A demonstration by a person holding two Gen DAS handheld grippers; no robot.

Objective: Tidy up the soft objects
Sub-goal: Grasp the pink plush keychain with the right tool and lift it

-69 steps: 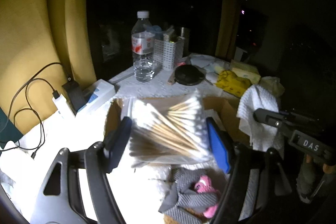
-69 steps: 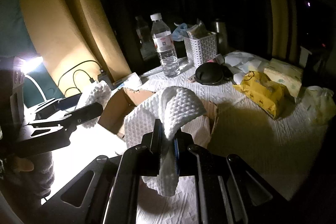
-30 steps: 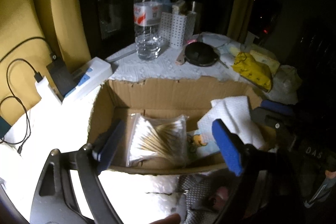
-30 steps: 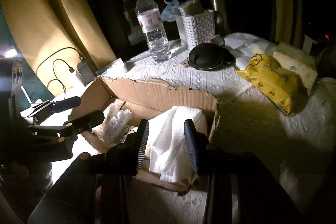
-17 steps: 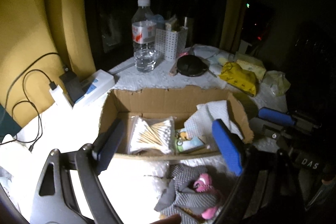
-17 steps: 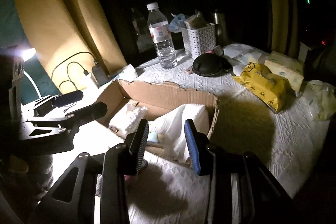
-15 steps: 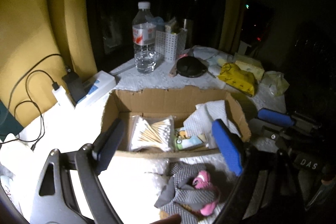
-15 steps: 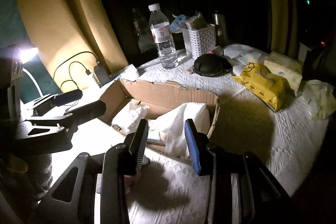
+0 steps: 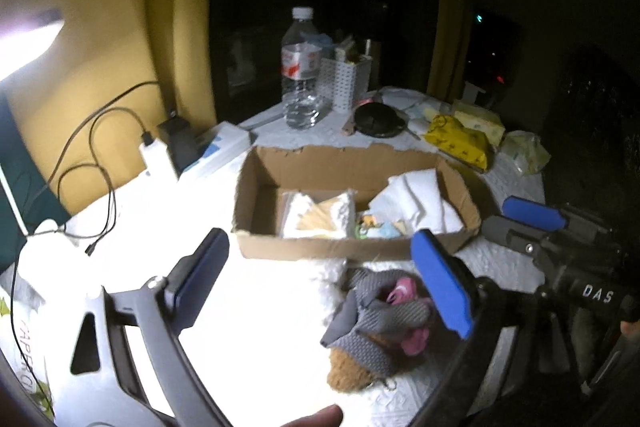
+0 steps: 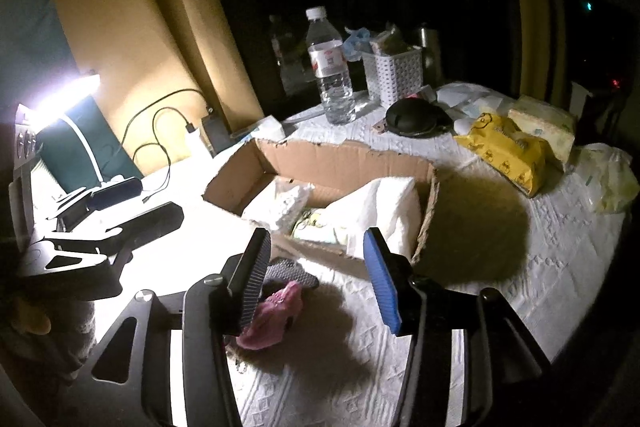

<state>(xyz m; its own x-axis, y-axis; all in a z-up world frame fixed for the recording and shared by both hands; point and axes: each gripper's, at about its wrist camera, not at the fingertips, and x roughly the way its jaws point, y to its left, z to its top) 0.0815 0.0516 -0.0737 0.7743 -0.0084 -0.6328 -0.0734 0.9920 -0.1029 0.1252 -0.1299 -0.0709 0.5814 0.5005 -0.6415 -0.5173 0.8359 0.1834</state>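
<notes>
Both grippers, left gripper [image 9: 320, 281] and right gripper [image 10: 318, 277], gape empty; right reads "DAS"

The left black plastic two-finger gripper [image 9: 320, 285] and the right one [image 10: 318, 273] both have flat blue ribbed pads, silver screws, triangular frame cut-outs, white "DAS" lettering.

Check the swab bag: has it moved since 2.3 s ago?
Yes. The swab bag went from the left gripper down into the box, at its left end; the jaws are open.
</notes>
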